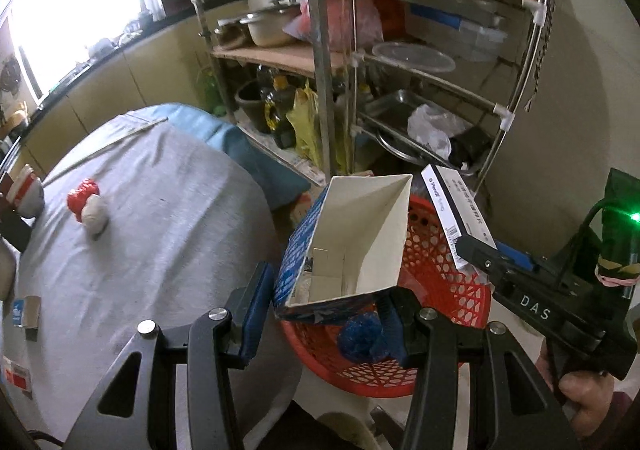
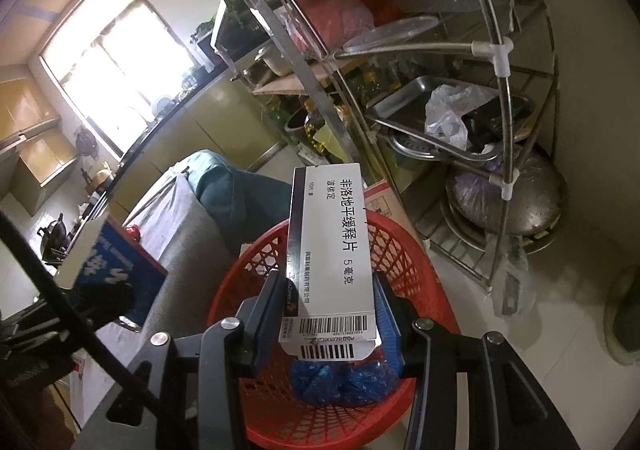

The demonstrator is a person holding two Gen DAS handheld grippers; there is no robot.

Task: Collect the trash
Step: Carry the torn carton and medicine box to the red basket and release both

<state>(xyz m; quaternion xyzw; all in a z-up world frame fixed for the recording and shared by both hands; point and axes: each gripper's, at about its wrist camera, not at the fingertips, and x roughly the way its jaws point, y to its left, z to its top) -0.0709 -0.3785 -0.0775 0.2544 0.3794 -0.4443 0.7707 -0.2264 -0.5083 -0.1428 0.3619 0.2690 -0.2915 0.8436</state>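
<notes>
Left gripper (image 1: 326, 314) holds an opened blue carton (image 1: 344, 250), white inside, pinched between its two blue pads; the open end faces up and away from the camera. The carton hangs over the near rim of a red mesh basket (image 1: 440, 270) that stands on the floor beside a table under a grey cloth (image 1: 160, 209).

Right gripper (image 2: 326, 314) clamps a flat white medicine box (image 2: 328, 250) with black print and barcodes, its pads pressing the two long edges. The box is tilted, its far end raised, directly above the basket (image 2: 256, 382). In the left wrist view the same box (image 1: 456, 205) shows at the basket's right side, held in the right gripper (image 1: 472, 254), with a hand (image 1: 580, 394) on the grip.

In the basket lies a crumpled blue plastic bag (image 2: 340, 382), below both grippers.

Still on the cloth: a red wad (image 1: 82, 195) touching a white wad (image 1: 95, 215), and a small cardboard piece (image 1: 28, 312) near the left edge.

Behind the basket stands a metal rack (image 1: 400, 89) with pots, trays and bags.
</notes>
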